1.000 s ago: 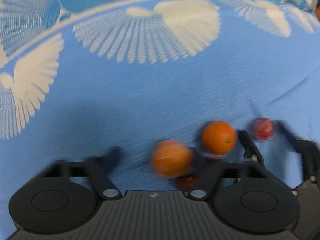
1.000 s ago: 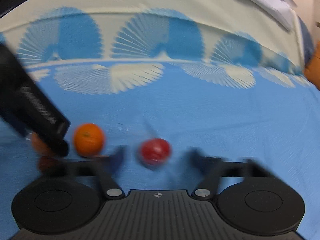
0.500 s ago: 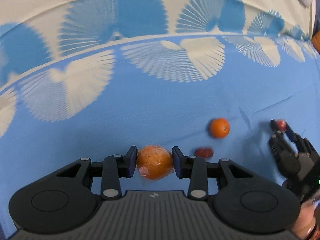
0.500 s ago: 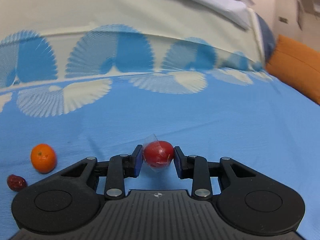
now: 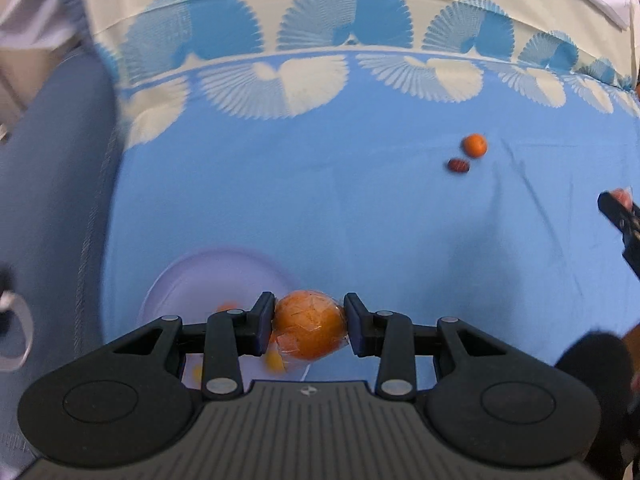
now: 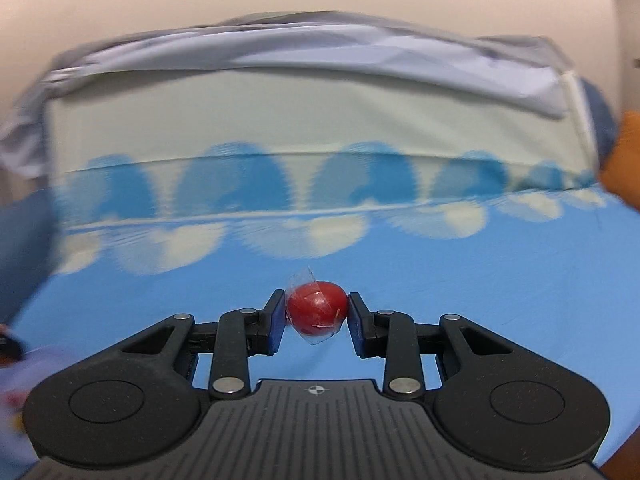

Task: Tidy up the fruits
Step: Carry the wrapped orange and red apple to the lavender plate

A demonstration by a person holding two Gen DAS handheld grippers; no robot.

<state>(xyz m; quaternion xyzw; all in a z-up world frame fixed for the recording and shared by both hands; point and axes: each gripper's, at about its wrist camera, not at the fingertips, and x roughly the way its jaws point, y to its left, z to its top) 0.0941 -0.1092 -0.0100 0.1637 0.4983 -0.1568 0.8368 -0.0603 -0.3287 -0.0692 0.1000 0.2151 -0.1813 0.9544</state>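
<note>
My left gripper [image 5: 309,330] is shut on a taped orange fruit [image 5: 310,326] and hangs above the right rim of a pale lilac bowl [image 5: 208,276] on the blue sheet. Small yellow and orange pieces lie in the bowl, blurred. A small orange [image 5: 475,145] and a dark red date [image 5: 458,165] lie far off to the right on the sheet. My right gripper [image 6: 316,316] is shut on a taped red fruit [image 6: 317,311], held above the blue sheet; its finger tip [image 5: 616,212] shows at the left wrist view's right edge.
The bed has a blue sheet [image 5: 320,208] with a white fan pattern, and its left edge [image 5: 108,200] drops off beside the bowl. A pale folded cover [image 6: 320,60] lies along the far side. An orange cushion [image 6: 624,160] sits at the far right.
Both grippers closed on their fruits and lifted them off the sheet. The left one carried the orange fruit leftward over the bowl; the orange and date now lie far behind.
</note>
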